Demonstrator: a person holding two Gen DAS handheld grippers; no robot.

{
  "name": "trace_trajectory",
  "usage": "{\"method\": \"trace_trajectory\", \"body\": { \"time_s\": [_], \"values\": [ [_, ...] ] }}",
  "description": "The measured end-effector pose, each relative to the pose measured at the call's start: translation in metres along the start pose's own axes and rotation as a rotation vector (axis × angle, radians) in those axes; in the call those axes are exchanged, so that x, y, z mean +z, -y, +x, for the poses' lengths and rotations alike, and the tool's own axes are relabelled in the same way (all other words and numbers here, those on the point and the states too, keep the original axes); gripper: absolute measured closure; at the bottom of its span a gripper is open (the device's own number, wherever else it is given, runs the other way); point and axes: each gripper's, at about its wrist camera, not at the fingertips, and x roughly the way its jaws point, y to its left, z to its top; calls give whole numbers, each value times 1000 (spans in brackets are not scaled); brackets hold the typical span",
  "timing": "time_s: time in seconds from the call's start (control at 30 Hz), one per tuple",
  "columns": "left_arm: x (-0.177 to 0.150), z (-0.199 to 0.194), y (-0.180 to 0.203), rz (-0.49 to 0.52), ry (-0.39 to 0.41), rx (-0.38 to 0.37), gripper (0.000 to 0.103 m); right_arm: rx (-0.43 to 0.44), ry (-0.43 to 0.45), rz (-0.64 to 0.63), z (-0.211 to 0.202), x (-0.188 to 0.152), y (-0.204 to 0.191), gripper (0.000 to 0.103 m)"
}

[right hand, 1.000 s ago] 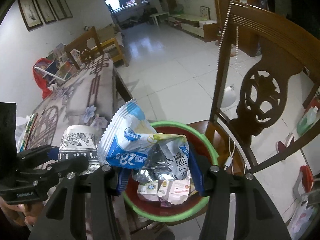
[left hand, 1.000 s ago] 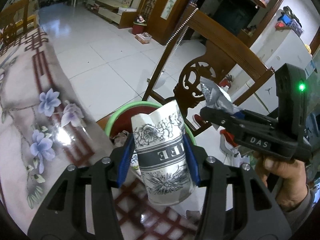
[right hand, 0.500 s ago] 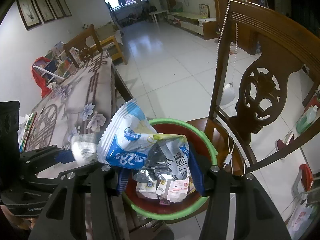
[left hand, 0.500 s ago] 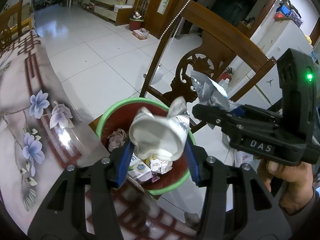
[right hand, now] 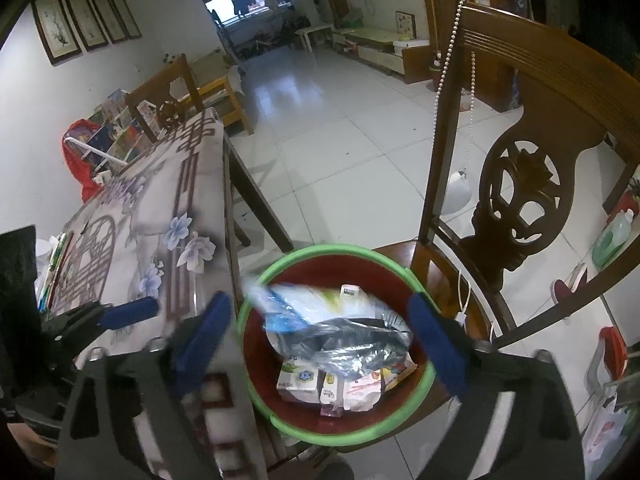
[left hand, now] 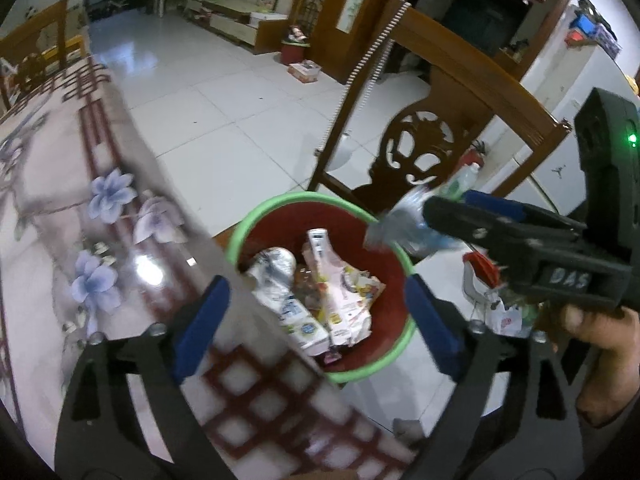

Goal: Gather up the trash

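A red bin with a green rim (left hand: 280, 208) (right hand: 348, 250) stands on a wooden chair seat by the table edge and holds several cartons and wrappers. My left gripper (left hand: 316, 320) is open and empty above it; the paper cup (left hand: 274, 264) lies inside the bin. My right gripper (right hand: 320, 336) is open above the bin. The blue and silver snack bag (right hand: 340, 332) is blurred between its fingers, dropping into the bin. In the left wrist view the bag (left hand: 404, 224) shows at the right gripper's tips.
The table with a flowered glass top (left hand: 72, 240) (right hand: 160, 232) lies to the left. A carved wooden chair back (left hand: 432, 148) (right hand: 528, 184) rises behind the bin. White tiled floor stretches beyond. Bottles and bags sit on the floor at right (right hand: 612, 236).
My left gripper opened and the paper cup fell into the bin. My right gripper opened and the snack bag slipped down from its fingers towards the bin.
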Motion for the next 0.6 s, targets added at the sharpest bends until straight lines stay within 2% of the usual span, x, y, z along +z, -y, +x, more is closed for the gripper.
{"method": "trace_trajectory", "body": {
  "time_s": [0.13, 0.27, 0.6],
  "values": [
    [-9, -12, -18, -29, 9, 20, 8, -2, -16, -12, 4, 2, -6, 8],
    [-21, -39, -32, -32, 59, 64, 6, 6, -1, -51, 1, 2, -24, 8],
    [-57, -119, -78, -73, 162, 153, 6, 30, 77, -138, -21, -8, -100, 7]
  ]
}}
